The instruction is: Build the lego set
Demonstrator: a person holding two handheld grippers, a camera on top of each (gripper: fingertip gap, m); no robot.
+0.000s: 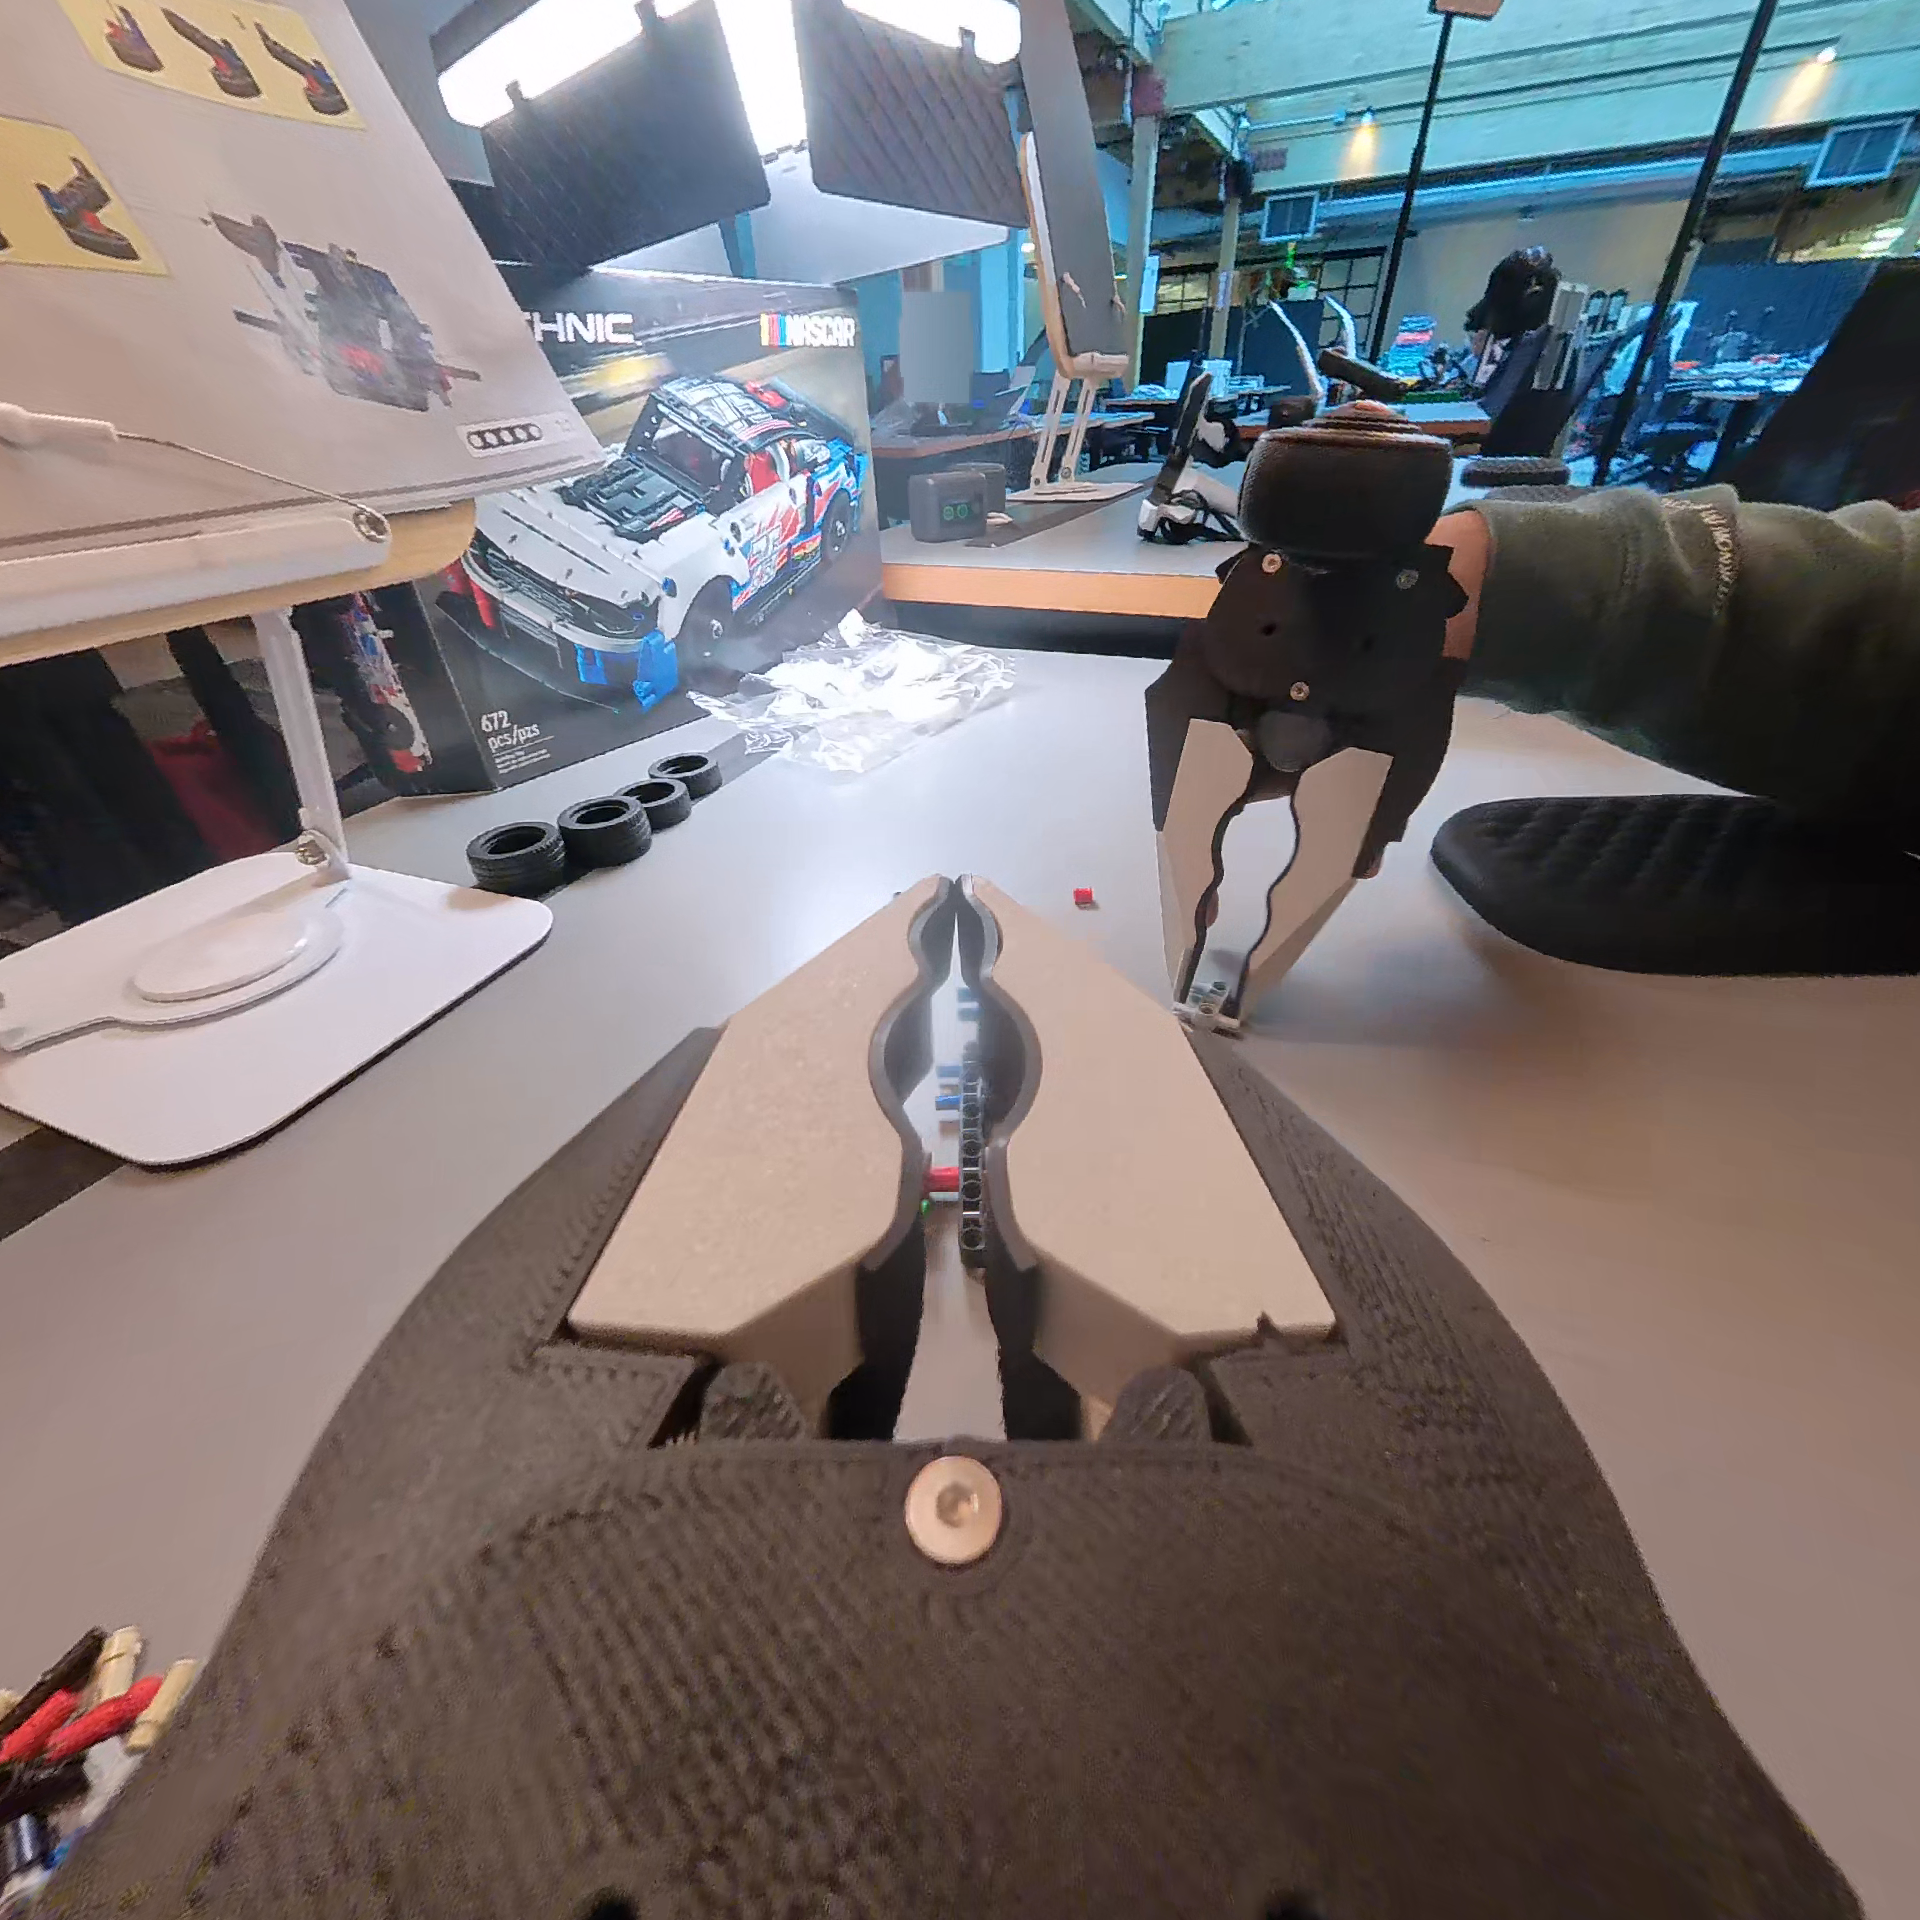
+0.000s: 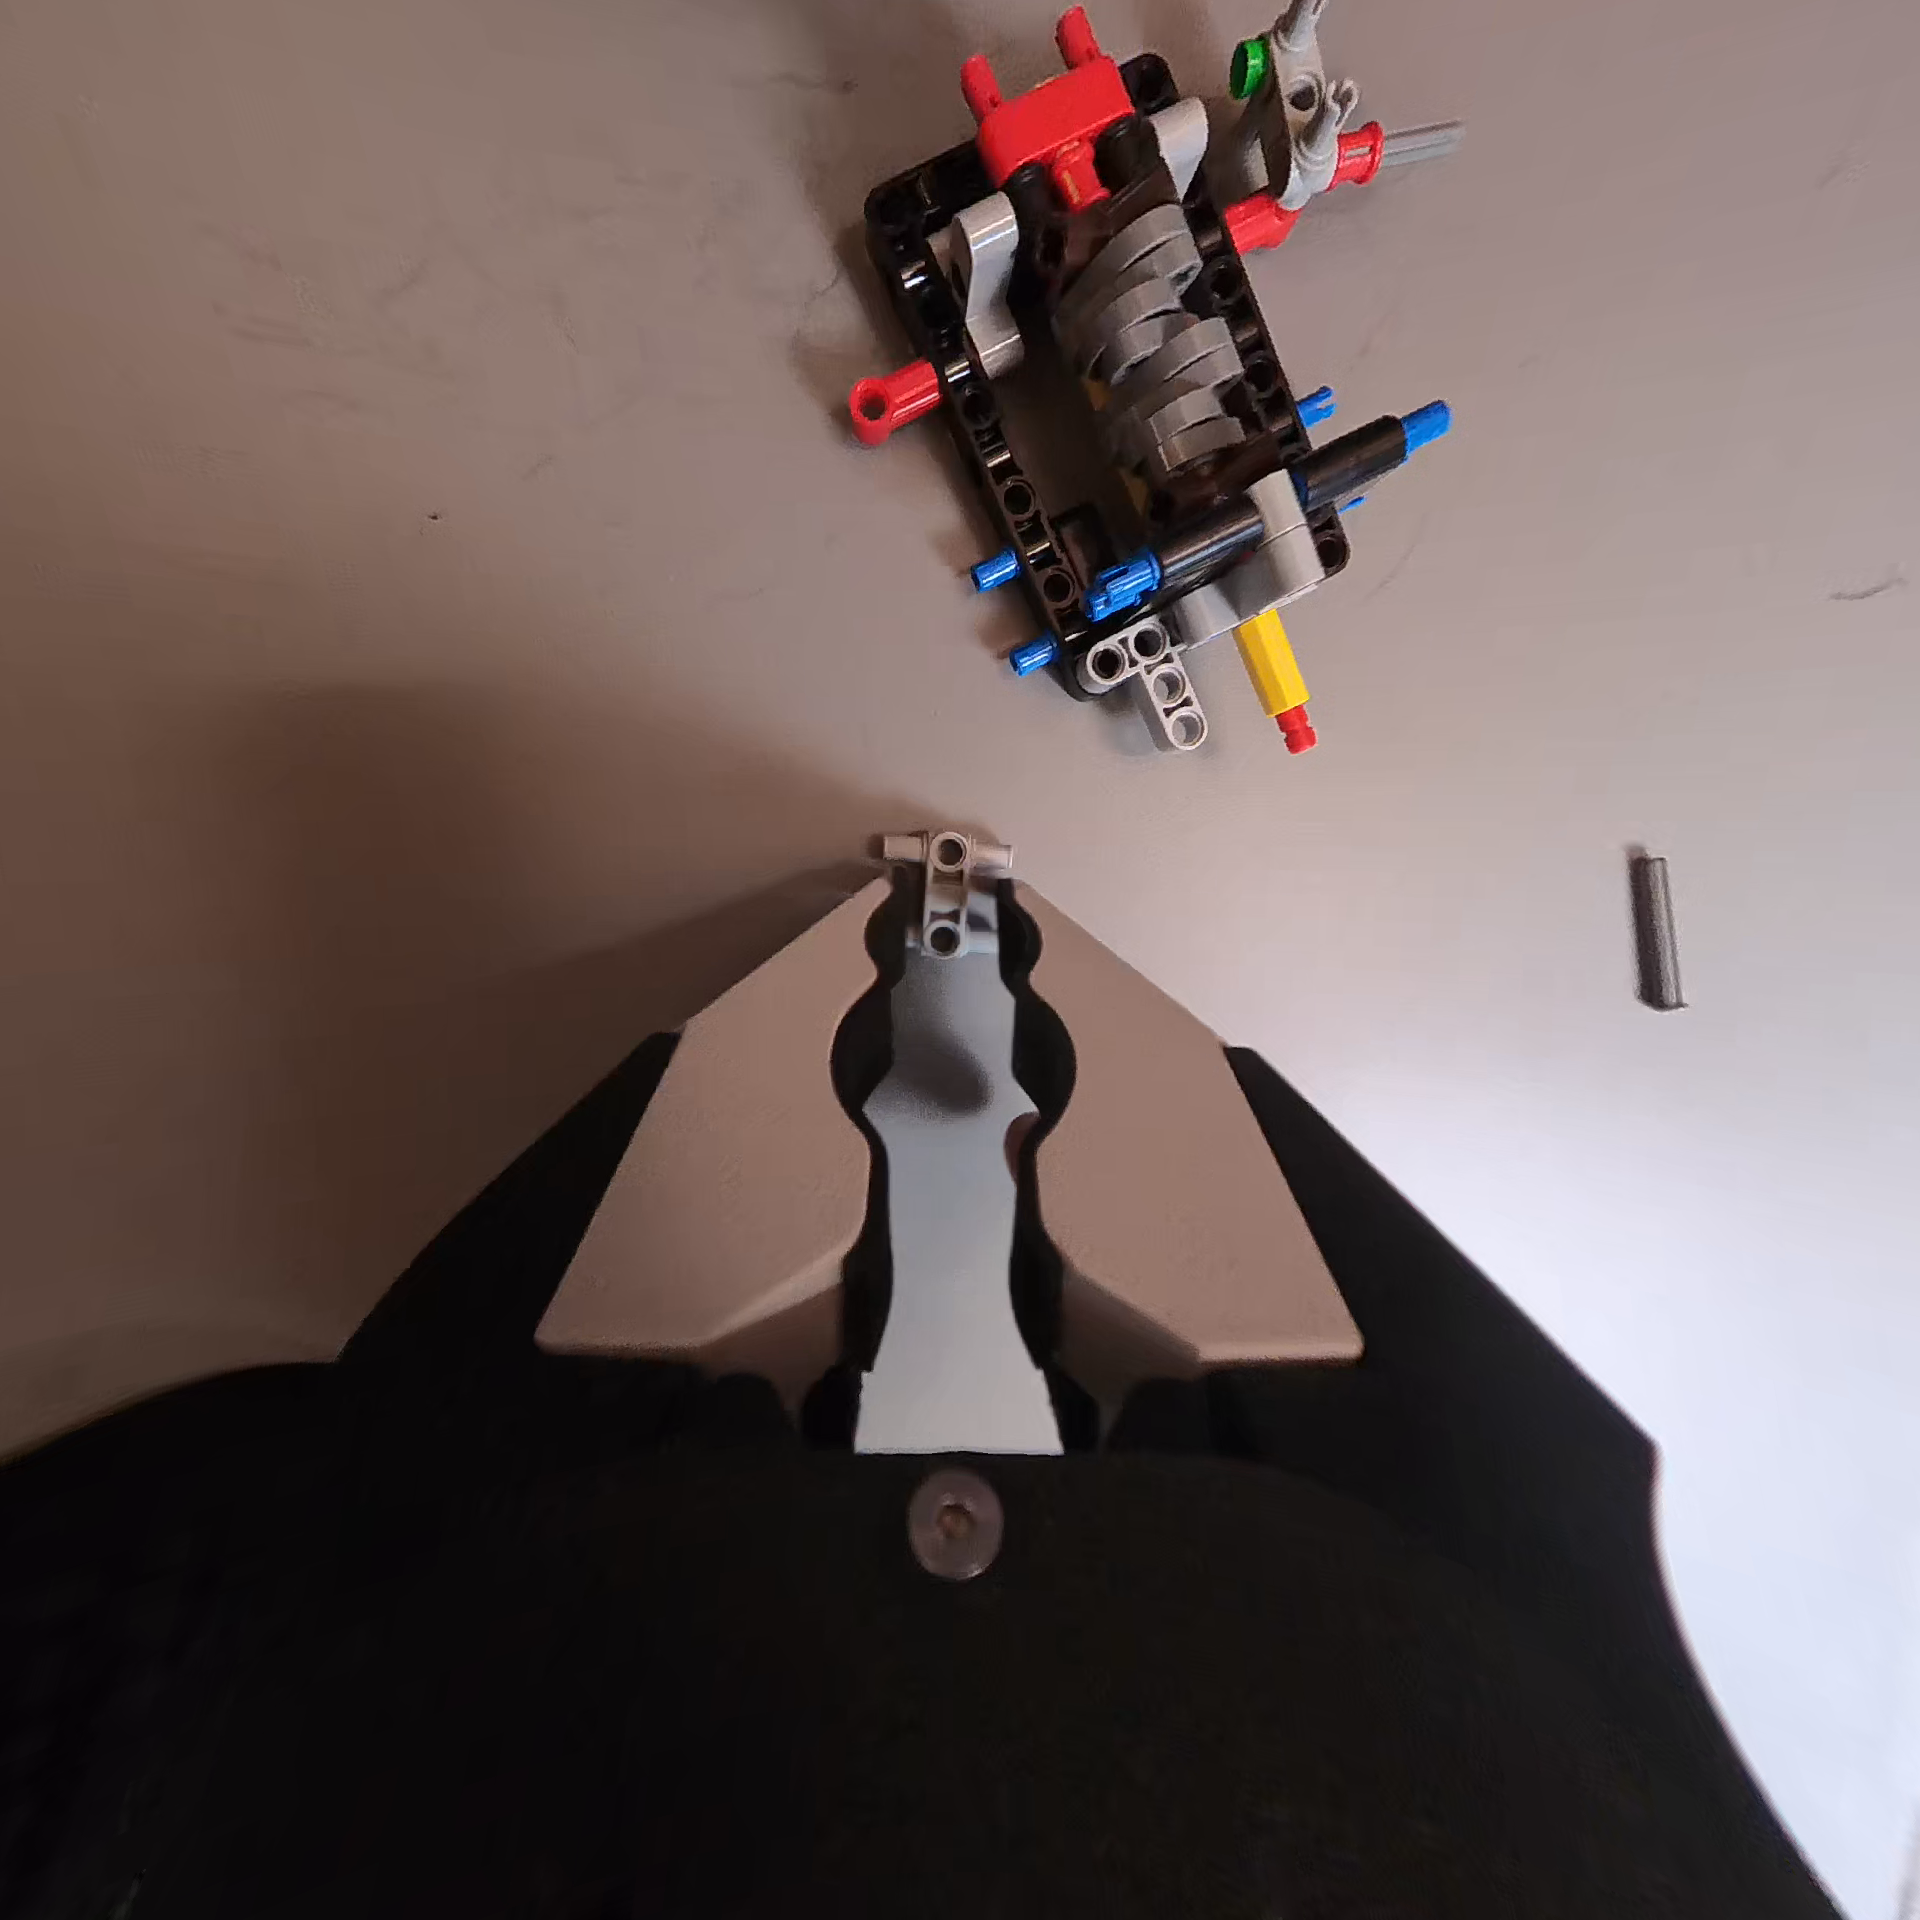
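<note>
- The right gripper (image 2: 948, 862) points straight down at the table (image 2: 416, 416), its jaws clenched on a small light-grey connector piece (image 2: 943, 883) held at the very tips, at or just above the surface.
- That piece looks light, rigid and smooth; with such a shallow tip hold I judge it could twist or pop out if pressed askew.
- The partly built lego frame (image 2: 1117, 374) lies flat farther off and to the right, apart from the connector. It is stiff, but its blue pins and red axles jut out, so the black outer beams seem the safest hold.
- The left gripper (image 1: 956, 894) has its jaws closed tip to tip, seemingly on nothing.
- The table is smooth and grey, likely slippery; a dark axle (image 2: 1659, 928) lies loose to the right.
- Far left stand four tyres (image 1: 597, 826), the set's box (image 1: 665, 520) and an instruction booklet (image 1: 260, 260) on a stand; an open workshop lies beyond.
</note>
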